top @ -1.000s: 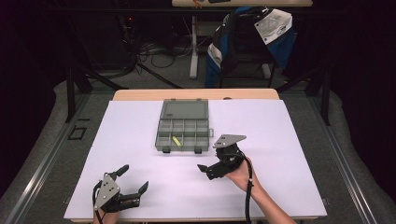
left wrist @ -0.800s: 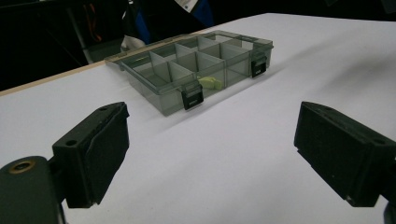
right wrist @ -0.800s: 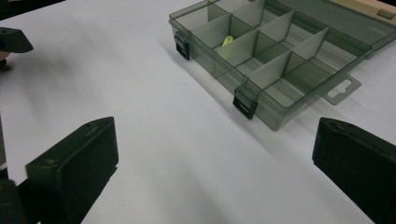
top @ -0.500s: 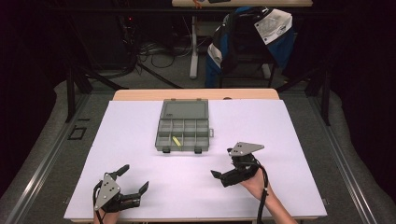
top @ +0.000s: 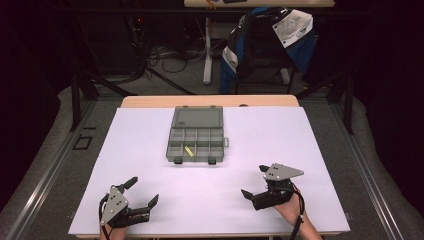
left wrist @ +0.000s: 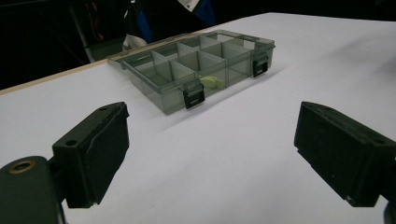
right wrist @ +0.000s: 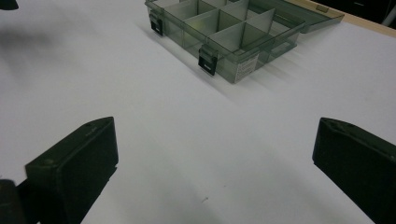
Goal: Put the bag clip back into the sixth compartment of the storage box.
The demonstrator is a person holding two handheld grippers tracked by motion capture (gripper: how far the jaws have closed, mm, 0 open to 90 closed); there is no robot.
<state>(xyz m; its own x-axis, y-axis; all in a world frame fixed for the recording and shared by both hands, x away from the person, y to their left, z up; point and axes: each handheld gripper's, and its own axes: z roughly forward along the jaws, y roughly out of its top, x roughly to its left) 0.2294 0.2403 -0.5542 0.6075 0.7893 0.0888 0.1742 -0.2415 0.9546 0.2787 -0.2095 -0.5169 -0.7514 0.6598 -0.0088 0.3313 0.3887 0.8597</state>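
A grey see-through compartment box (top: 196, 135) lies with its lid folded back in the middle of the white table (top: 280, 140). A small yellow-green piece (top: 189, 150) rests in one of its front compartments, seen too in the left gripper view (left wrist: 212, 82). My left gripper (top: 142, 192) sits near the front left edge, open and holding nothing. My right gripper (top: 255, 181) is at the front right, open, its jaws wide apart and bare. The box (right wrist: 236, 32) lies ahead of the right gripper's jaws, and the box (left wrist: 196, 65) also lies beyond the left gripper's jaws.
Behind the table a chair draped with a blue and black jacket (top: 265, 45) stands on the floor among cables (top: 160, 55). A strip of bare wood (top: 210, 101) shows at the table's far edge.
My right gripper has drawn back from beside the box toward the front right of the table. The left gripper has stayed put.
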